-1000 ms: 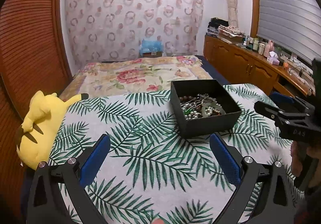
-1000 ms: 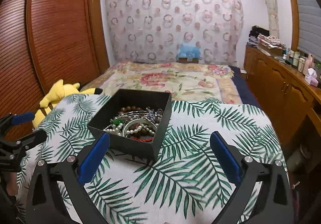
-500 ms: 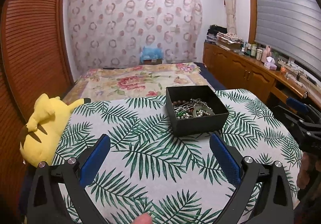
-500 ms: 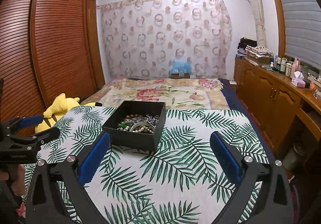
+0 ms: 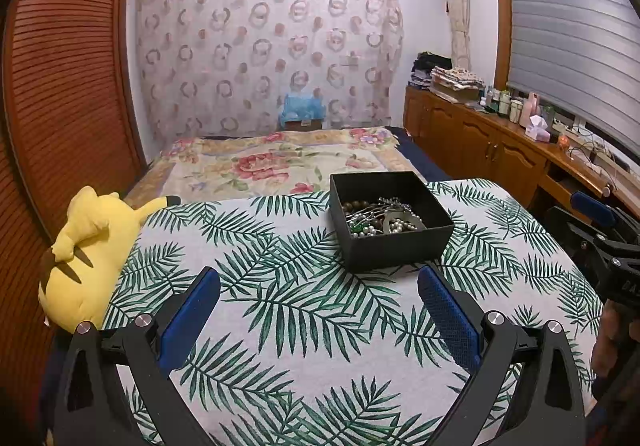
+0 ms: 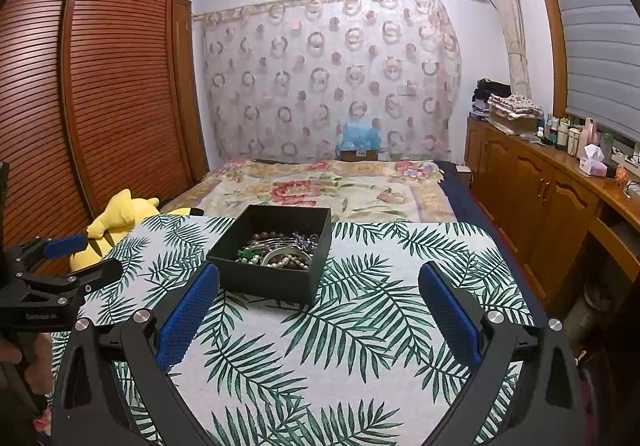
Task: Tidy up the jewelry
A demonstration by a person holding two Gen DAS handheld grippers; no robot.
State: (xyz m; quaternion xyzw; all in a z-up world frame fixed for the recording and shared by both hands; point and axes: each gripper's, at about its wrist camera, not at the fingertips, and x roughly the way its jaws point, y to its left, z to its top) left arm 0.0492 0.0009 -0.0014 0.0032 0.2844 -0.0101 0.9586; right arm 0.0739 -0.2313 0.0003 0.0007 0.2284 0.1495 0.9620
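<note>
The left tongs point(image 5: 318, 294) fill the bottom of the left wrist view, blue pads spread wide with nothing between them. The right tongs point(image 6: 318, 290) sit the same way at the bottom of the right wrist view, wide open and empty.

A black box point(image 5: 390, 220) stands open on the table point(image 5: 280, 326), which wears a white cloth printed with green palm leaves. In the left view the box is right of centre, just above the right pad; in the right view point(image 6: 276, 250) it is a little left of centre, close to the left pad. Neither tongs touch it.

Inside the box lies a tangle of jewelry point(image 5: 380, 216): brown beads at the back, a pearl string and a grey bangle at the front, green bits, silver pins. The pieces overlap, so single items are hard to tell apart.

Each tongs shows in the other's view: the right one at the right edge point(image 5: 600, 222), the left one at the left edge point(image 6: 64, 258), both well apart from the box.

A yellow plush point(image 5: 88, 246) lies at the table's left edge. Behind the table is a bed point(image 5: 280, 162) with a floral cover.
</note>
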